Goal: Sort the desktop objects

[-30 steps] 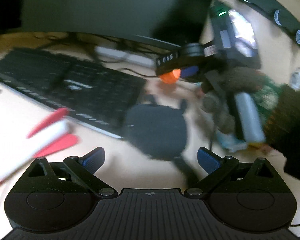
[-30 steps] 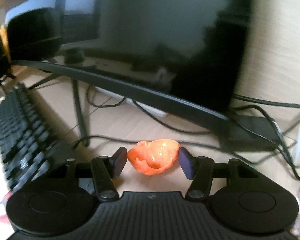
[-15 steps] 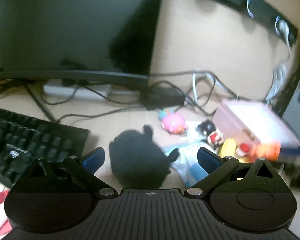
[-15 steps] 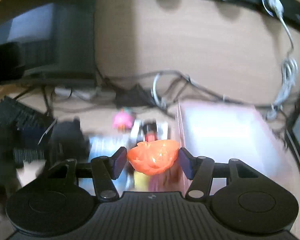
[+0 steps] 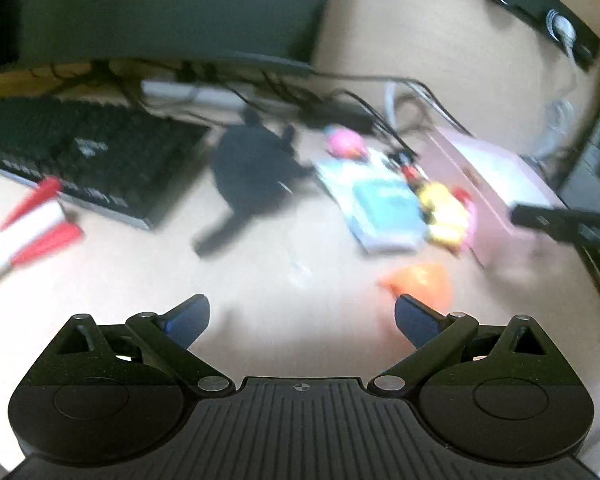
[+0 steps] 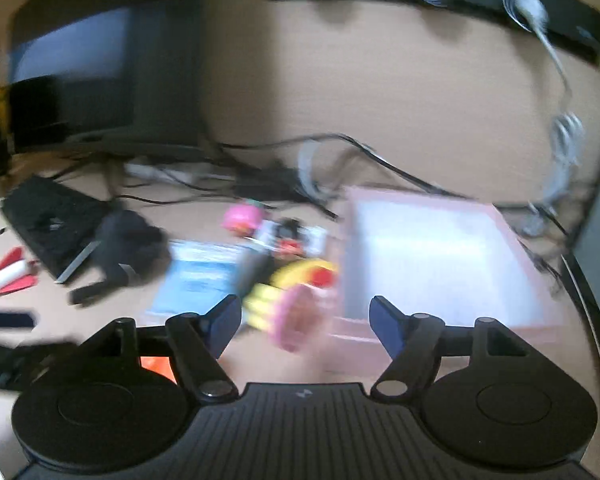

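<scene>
An orange shell-shaped toy [image 5: 420,280] lies on the desk just beyond the right finger of my left gripper [image 5: 302,318], which is open and holds nothing. In the right wrist view only a patch of the orange toy [image 6: 156,364] shows, low on the left behind the finger linkage. My right gripper [image 6: 306,320] has its jaws opening with nothing between them. Beyond it stands a pink open box [image 6: 440,264], and beside the box lie blurred pink and yellow toys [image 6: 296,280]. The pink box [image 5: 496,184] is at the right in the left wrist view.
A blue booklet [image 5: 380,208], a round pink toy [image 5: 346,146], a black soft item [image 5: 252,168], a black keyboard [image 5: 80,152] and a red and white object [image 5: 32,216] lie on the desk. A monitor [image 5: 160,8] and cables [image 6: 340,148] fill the back.
The right gripper held the orange toy between its pads in both earlier frames; its jaws have since spread and the toy lies on the desk. The left wrist view has pulled back from the toys.
</scene>
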A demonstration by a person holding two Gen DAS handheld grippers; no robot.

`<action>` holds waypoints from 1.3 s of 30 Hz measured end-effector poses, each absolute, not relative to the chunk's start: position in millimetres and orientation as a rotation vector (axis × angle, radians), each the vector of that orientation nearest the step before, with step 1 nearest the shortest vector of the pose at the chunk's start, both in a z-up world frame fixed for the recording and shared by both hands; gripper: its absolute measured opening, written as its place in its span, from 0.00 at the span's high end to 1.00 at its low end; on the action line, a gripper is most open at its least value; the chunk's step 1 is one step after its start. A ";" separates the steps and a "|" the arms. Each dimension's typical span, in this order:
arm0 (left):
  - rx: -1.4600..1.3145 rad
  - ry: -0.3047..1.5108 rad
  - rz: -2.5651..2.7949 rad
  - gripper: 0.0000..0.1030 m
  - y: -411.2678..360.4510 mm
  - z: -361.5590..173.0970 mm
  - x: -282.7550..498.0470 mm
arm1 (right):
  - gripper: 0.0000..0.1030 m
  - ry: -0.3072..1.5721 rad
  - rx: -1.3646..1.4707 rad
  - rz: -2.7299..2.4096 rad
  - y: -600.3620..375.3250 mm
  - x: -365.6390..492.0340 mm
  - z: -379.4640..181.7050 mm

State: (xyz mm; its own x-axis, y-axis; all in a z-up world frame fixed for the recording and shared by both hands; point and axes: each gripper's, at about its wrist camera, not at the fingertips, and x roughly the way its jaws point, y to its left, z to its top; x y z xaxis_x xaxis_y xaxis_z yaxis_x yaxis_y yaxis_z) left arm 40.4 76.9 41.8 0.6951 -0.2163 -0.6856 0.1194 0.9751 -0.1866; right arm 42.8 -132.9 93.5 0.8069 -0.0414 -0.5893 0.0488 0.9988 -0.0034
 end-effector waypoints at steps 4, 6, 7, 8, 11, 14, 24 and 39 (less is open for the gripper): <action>-0.029 0.793 -0.211 0.01 51.4 39.5 25.6 | 0.37 0.582 -0.090 -0.117 -142.4 39.3 80.2; -0.008 0.790 -0.208 0.01 45.1 40.2 23.1 | 0.45 0.573 -0.073 -0.062 -144.2 32.7 82.2; -0.001 0.791 -0.199 0.01 43.1 40.5 22.4 | 0.47 0.581 -0.058 -0.018 -142.0 32.7 82.1; 0.004 0.795 -0.185 0.01 41.6 40.5 23.2 | 0.47 0.588 -0.053 0.022 -137.1 34.5 81.9; 0.009 0.809 -0.140 0.01 42.5 40.9 21.3 | 0.47 0.577 -0.134 0.046 -108.9 42.1 77.8; 0.005 0.811 -0.114 0.01 48.7 44.0 13.6 | 0.47 0.583 -0.241 -0.017 -81.2 65.1 58.8; -0.046 0.835 -0.083 0.01 74.5 43.3 2.4 | 0.53 0.625 -0.326 -0.097 -63.8 87.0 38.0; 0.013 0.804 -0.310 0.01 17.1 38.1 23.8 | 0.63 0.725 -0.682 -0.136 -120.3 -42.6 35.5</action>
